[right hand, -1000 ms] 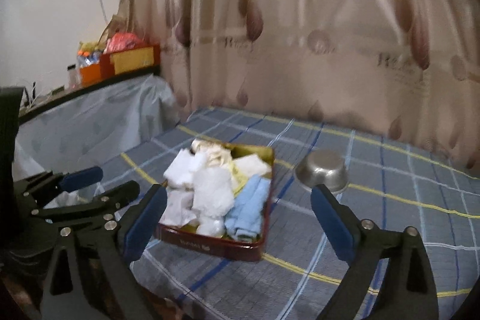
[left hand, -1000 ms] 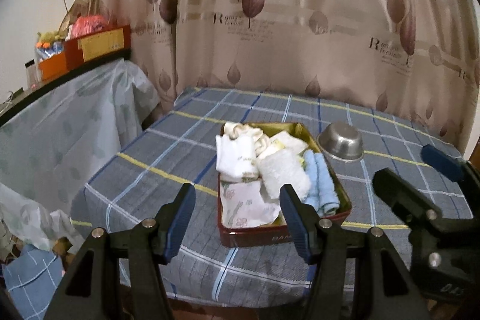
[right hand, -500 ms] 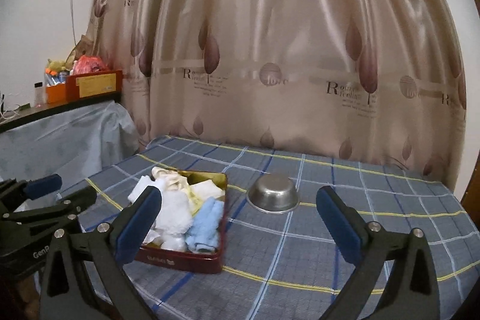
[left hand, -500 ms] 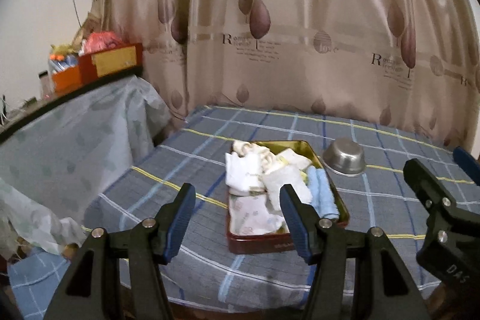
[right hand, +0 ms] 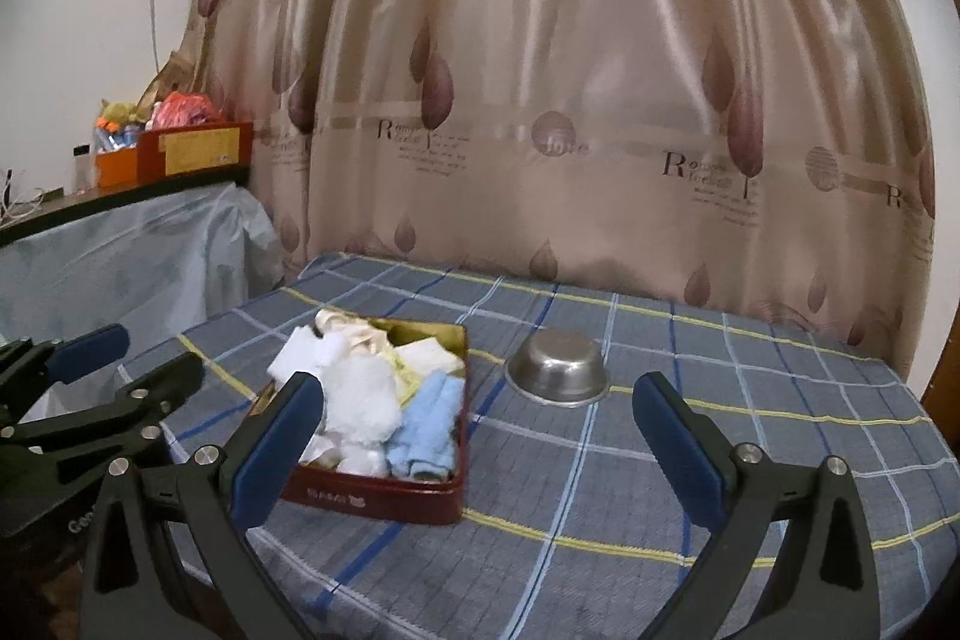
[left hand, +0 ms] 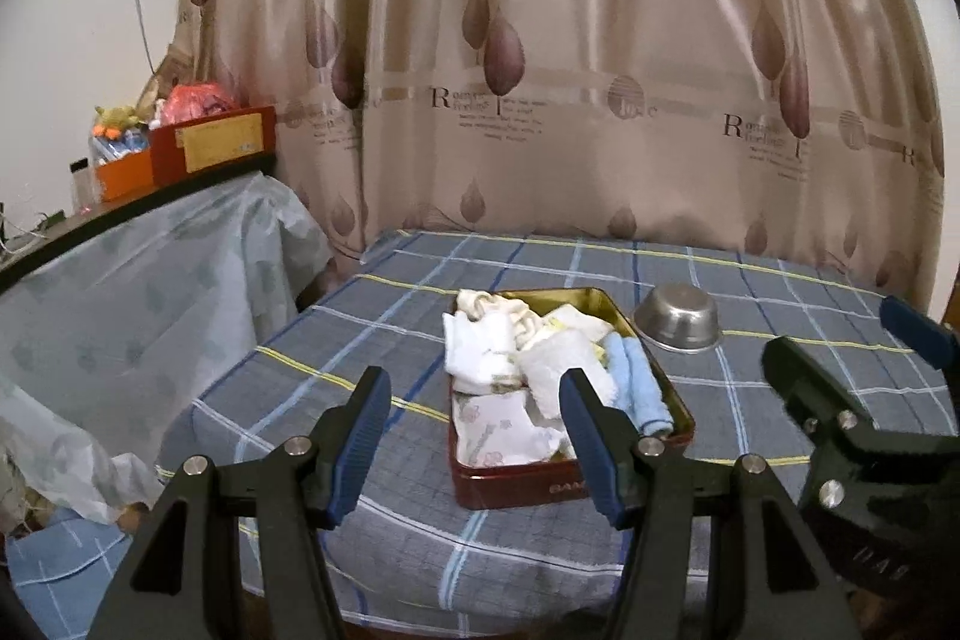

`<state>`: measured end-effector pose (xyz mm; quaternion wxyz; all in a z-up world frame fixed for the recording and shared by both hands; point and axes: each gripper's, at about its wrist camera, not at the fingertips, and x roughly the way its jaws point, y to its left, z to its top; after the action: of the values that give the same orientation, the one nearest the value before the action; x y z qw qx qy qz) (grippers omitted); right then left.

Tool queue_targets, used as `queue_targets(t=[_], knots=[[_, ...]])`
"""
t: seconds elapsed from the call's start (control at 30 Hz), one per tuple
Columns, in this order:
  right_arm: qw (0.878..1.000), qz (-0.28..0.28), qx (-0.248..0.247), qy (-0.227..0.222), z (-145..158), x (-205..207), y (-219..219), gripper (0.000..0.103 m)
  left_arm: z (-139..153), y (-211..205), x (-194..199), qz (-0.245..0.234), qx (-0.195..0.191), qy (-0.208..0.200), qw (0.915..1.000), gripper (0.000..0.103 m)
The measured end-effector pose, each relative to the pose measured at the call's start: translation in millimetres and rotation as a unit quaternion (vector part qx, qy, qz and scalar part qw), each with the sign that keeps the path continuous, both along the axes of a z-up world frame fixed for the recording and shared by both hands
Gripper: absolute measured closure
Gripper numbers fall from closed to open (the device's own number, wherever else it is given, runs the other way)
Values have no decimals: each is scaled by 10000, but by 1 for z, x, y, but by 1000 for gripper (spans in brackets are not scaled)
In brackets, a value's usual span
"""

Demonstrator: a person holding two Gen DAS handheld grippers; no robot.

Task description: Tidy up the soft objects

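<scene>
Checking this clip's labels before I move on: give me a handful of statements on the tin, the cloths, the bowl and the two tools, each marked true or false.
1. The red tin holds folded cloths. True.
2. The light blue cloth lies on the tablecloth outside the tin. False: it lies inside the tin, on the side nearest the bowl.
3. The metal bowl stands upside down beside the tin. True.
4. The left tool grips a white cloth. False: it is open and empty, short of the tin.
5. The right tool is open and holds nothing. True.
</scene>
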<state>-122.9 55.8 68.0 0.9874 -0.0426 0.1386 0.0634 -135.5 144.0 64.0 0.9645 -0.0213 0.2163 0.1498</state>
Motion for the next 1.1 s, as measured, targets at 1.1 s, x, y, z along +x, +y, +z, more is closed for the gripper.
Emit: queue_targets(t=[1.1], knots=[[9999, 8, 76, 102, -9, 4, -8, 0, -7, 7, 5, 316, -52, 183, 9993, 43]])
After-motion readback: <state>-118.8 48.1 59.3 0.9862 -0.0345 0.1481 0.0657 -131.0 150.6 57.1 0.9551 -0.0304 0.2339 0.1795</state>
